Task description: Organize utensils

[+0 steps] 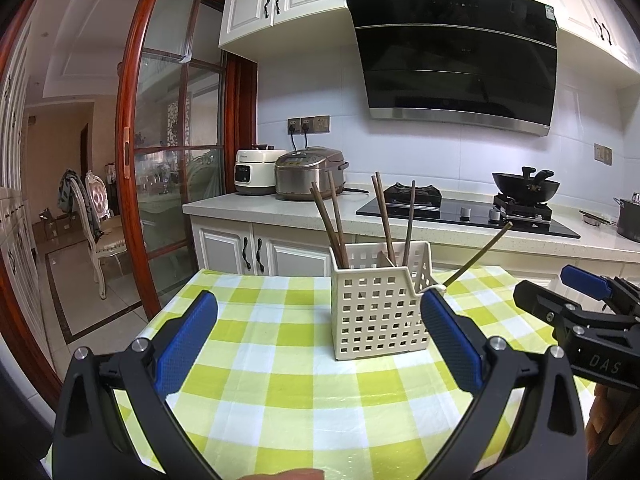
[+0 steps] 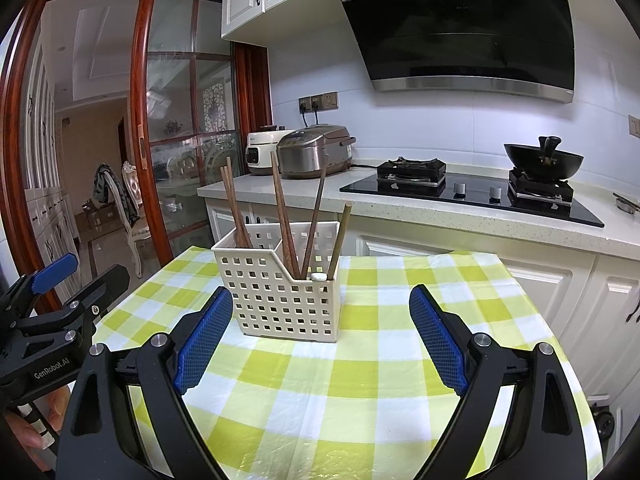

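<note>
A cream perforated utensil holder [image 1: 380,312] [image 2: 280,296] stands upright on the green-and-white checked tablecloth [image 1: 280,380] [image 2: 360,380]. Several brown chopsticks [image 1: 384,216] [image 2: 284,216] stick up out of its two compartments, and a thinner stick [image 1: 480,252] [image 2: 339,236] leans out to the right. My left gripper [image 1: 320,320] is open and empty, just in front of the holder. My right gripper [image 2: 322,316] is open and empty too, with the holder a little ahead between its blue pads [image 2: 438,344]. Each gripper shows at the edge of the other's view.
Behind the table runs a counter with a gas hob [image 1: 464,210] [image 2: 472,196], a black wok [image 1: 526,188] [image 2: 542,160], two rice cookers [image 1: 308,174] [image 2: 312,152] and a steel pot [image 1: 630,218]. A sliding glass door [image 1: 176,140] and a chair [image 1: 100,224] stand at the left.
</note>
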Tool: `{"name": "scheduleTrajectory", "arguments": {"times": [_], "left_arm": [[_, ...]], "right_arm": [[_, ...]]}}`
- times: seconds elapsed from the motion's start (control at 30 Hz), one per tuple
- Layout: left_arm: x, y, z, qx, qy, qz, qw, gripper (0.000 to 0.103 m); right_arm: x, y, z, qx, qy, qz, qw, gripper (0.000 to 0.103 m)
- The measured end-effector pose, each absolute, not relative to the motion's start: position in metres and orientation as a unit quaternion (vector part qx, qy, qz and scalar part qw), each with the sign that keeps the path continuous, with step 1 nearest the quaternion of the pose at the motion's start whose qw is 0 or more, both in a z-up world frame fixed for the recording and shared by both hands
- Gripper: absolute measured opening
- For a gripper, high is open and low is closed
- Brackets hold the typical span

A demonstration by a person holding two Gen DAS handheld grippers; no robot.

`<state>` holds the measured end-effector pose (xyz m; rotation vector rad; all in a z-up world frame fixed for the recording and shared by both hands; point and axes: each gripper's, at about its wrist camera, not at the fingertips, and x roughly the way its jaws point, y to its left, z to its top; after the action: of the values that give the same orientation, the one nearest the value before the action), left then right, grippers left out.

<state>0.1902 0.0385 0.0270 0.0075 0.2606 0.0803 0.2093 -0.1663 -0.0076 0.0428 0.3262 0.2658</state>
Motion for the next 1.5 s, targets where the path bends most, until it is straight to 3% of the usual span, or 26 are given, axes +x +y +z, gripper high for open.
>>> {"name": "scheduleTrajectory", "arguments": {"times": [1.5], "left_arm": [[0.1936, 0.0367, 0.0211, 0.001, 0.123, -0.005, 0.992, 0.098]], "right_arm": [[0.2072, -0.1640, -0.0100, 0.027, 0.162, 0.142, 0.976, 0.085]]}}
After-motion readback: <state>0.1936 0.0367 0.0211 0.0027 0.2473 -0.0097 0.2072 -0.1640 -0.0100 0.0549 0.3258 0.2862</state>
